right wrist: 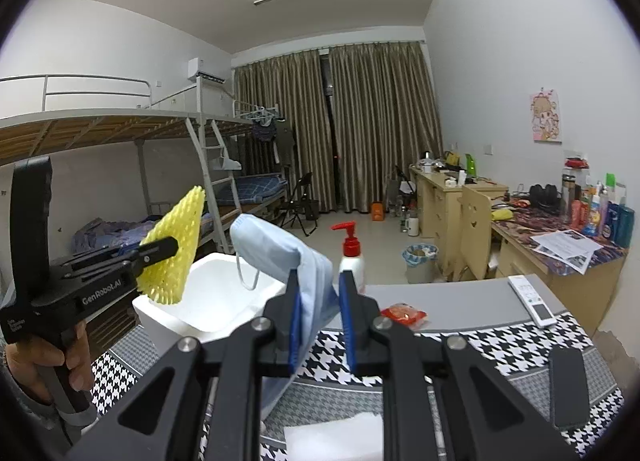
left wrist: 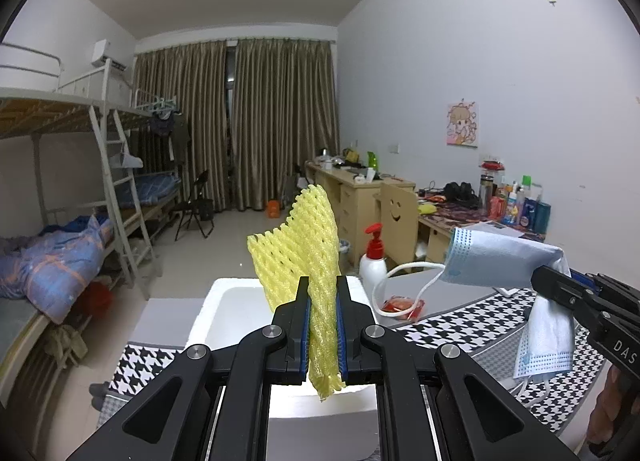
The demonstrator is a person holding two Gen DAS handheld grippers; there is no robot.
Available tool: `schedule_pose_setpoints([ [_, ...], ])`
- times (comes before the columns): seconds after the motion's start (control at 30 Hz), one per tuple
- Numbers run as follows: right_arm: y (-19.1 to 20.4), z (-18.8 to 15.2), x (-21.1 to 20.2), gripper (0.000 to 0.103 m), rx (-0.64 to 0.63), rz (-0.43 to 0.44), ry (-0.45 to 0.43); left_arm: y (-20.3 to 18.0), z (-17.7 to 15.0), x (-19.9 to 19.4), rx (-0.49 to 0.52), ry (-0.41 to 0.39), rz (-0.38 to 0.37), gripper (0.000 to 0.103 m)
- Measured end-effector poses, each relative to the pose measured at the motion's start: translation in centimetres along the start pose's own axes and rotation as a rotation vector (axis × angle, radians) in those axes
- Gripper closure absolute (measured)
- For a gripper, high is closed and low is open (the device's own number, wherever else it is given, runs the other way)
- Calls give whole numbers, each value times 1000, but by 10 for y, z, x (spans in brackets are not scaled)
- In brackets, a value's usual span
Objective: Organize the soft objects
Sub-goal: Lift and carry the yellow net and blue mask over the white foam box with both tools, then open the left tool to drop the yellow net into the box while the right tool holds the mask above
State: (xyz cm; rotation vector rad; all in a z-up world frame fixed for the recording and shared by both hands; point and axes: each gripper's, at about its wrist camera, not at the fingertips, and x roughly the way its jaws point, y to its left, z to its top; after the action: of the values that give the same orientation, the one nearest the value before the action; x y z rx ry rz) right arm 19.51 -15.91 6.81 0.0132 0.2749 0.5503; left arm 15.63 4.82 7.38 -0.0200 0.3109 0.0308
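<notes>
My left gripper point(left wrist: 323, 293) is shut on a yellow foam net sleeve point(left wrist: 298, 245), which stands up out of the jaws above a white foam box point(left wrist: 224, 313). At the right of that view my right gripper point(left wrist: 554, 281) holds a light blue face mask point(left wrist: 500, 261) in the air, ear loops dangling. In the right wrist view the mask point(right wrist: 280, 249) sits between the blue pads point(right wrist: 295, 325) of my right gripper point(right wrist: 318, 285), draped over the left pad. The left gripper point(right wrist: 166, 249) with the yellow net point(right wrist: 176, 245) hovers over the white box point(right wrist: 208, 305), held by a hand point(right wrist: 36, 365).
A white pump bottle with a red top point(right wrist: 352, 257) and a red packet point(right wrist: 404, 313) sit beyond the box on the houndstooth tablecloth point(right wrist: 500, 345). A white remote point(right wrist: 532, 297) and a black phone point(right wrist: 568, 389) lie at the right. A white pad point(right wrist: 332, 437) lies near the front edge.
</notes>
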Motion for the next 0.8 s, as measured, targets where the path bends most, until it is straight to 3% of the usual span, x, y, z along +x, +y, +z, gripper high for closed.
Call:
schedule_pose_setpoints([
  [0.3,5,0,17,82,-11,35,19,13,-4,18,-24,50,35,92],
  [0.5,10,2,23,82,-18,38,27,22,-7,29,-46,84,18,92],
  [0.6,13,2,25,82,-22,35,29,29,-8,36,-53,106,19,87],
  [0.63,14,2,25,82,-22,35,30,31,-10,36,-59,111,18,76],
  [0.67,15,3,26,82,-24,34,31,32,-11,37,-66,114,18,58],
  [0.73,17,3,27,82,-26,32,32,38,-13,37,-80,114,35,31],
  [0.8,18,4,28,82,-28,34,32,44,-14,34,-96,106,54,24],
])
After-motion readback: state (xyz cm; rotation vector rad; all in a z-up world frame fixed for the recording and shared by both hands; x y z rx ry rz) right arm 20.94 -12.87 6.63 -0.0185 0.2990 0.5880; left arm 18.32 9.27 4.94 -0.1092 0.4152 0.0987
